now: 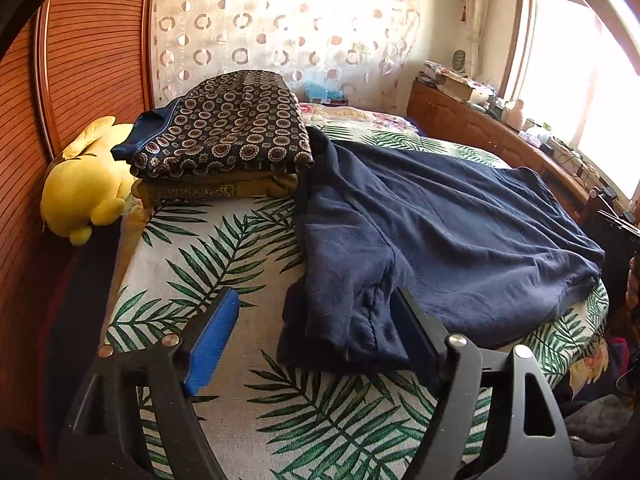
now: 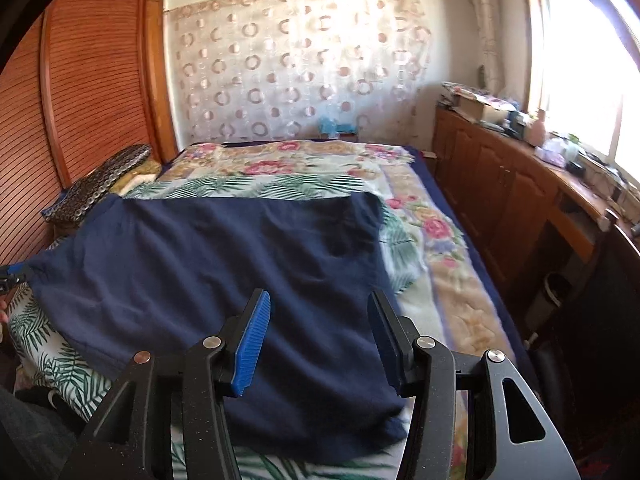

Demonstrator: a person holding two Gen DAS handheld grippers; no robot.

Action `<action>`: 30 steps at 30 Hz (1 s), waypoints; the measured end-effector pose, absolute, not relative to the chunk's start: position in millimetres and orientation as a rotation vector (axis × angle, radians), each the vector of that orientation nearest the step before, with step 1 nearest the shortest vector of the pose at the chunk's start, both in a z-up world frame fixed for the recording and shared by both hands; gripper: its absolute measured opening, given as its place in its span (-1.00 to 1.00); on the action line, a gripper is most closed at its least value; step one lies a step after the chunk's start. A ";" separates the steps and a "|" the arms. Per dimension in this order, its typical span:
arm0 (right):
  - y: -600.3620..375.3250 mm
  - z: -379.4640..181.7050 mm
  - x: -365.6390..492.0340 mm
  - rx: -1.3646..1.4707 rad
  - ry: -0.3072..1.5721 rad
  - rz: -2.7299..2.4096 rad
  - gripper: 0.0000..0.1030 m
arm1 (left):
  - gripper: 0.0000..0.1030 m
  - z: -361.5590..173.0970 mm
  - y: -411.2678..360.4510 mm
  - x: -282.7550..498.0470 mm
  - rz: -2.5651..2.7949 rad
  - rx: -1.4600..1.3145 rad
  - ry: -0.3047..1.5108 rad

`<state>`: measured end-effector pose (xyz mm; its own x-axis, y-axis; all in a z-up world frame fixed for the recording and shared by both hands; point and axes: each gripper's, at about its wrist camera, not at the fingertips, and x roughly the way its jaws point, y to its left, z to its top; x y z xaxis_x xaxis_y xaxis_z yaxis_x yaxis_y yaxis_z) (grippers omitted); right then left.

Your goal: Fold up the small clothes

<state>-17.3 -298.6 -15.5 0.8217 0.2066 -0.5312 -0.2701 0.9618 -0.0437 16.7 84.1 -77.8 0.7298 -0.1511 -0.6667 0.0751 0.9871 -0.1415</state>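
Note:
A navy blue garment point(image 1: 432, 232) lies spread on the palm-leaf bedsheet point(image 1: 224, 264), one sleeve point(image 1: 340, 320) hanging toward me. My left gripper point(image 1: 316, 320) is open and empty, its jaws wide apart on either side of that sleeve's end, just above the bed. In the right wrist view the same garment point(image 2: 224, 280) covers the near bed. My right gripper point(image 2: 318, 328) is open and empty, hovering over the garment's near right part. The left gripper's tip point(image 2: 12, 272) shows at the far left edge there.
A stack of folded patterned cloth point(image 1: 224, 136) and a yellow plush toy point(image 1: 84, 192) sit at the bed's left by the wooden wardrobe point(image 1: 80, 60). A floral blanket point(image 2: 440, 232) covers the right and far side. A cluttered wooden cabinet point(image 2: 512, 184) runs under the window.

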 end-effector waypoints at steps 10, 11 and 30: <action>-238.9 -53.4 30.6 -0.196 0.653 0.375 0.02 | 0.53 -83.3 77.5 24.1 -0.095 -0.068 0.780; -237.9 -56.0 32.5 -0.195 0.659 0.382 0.02 | 0.53 -84.2 77.9 24.2 -0.090 -0.066 0.783; -240.9 -70.5 40.4 -0.178 0.723 0.387 0.05 | 0.23 -101.4 80.2 16.8 -0.128 -0.145 0.824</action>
